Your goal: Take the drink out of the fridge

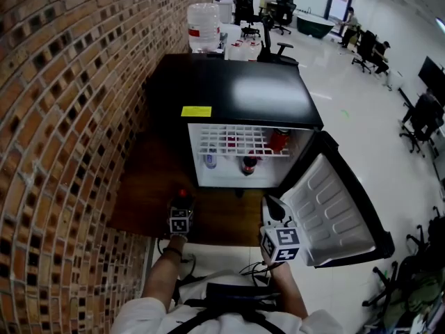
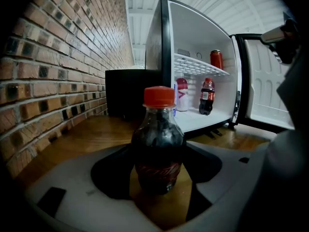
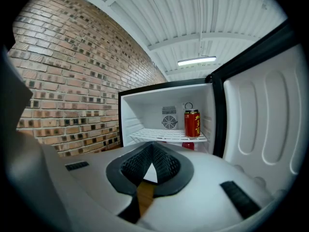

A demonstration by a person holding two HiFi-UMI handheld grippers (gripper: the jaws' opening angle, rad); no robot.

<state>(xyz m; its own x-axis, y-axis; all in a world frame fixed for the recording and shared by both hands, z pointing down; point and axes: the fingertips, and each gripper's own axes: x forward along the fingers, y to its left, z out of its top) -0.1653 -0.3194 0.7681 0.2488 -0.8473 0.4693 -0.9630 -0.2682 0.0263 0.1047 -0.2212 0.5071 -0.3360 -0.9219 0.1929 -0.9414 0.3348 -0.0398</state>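
Note:
A dark cola bottle (image 2: 158,144) with a red cap (image 1: 183,193) stands upright between the jaws of my left gripper (image 2: 158,166), low over the wooden floor (image 2: 96,129) in front of the fridge. The pads press on its sides. The small black fridge (image 1: 236,96) stands open. Inside it are a red can (image 2: 217,59) on the wire shelf, and a second cola bottle (image 2: 207,96) and a pale bottle with a pink cap (image 2: 181,94) below. My right gripper (image 3: 152,153) hangs shut and empty next to the open door (image 1: 334,207), facing the red can (image 3: 192,123).
A brick wall (image 1: 62,117) runs close along the left. The fridge door (image 3: 260,120) swings out to the right. A water jug (image 1: 204,26) stands behind the fridge. Office chairs (image 1: 417,117) and desks fill the room beyond.

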